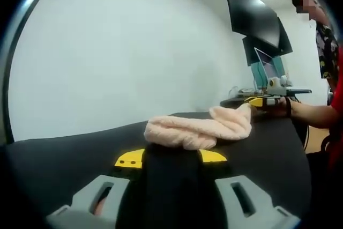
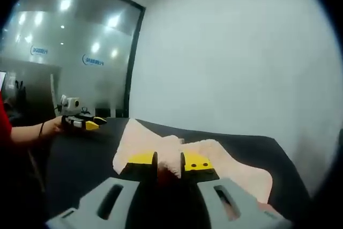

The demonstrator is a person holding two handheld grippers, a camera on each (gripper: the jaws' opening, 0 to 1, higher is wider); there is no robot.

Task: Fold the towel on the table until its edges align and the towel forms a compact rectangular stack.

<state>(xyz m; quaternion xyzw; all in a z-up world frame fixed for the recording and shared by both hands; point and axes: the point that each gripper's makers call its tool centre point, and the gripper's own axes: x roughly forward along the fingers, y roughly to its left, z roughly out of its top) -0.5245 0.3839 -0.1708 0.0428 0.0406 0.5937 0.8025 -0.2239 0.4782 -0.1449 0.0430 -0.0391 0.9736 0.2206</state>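
A plain white wall is standing behind the black bench, where the pink towel is lying bunched up. The right gripper is pinching a fold of the towel between its nearly closed jaws (in the left gripper view it is holding the towel's far corner). The left gripper is sitting just before the heap, its jaws set together around dark material, though I cannot tell whether they are gripping anything.

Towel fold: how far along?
Done: little; the pink towel lies bunched on the black table, edges unaligned. In hand: the right gripper pinches a towel edge. The left gripper looks closed near the heap. Left: flatten, fold, align.
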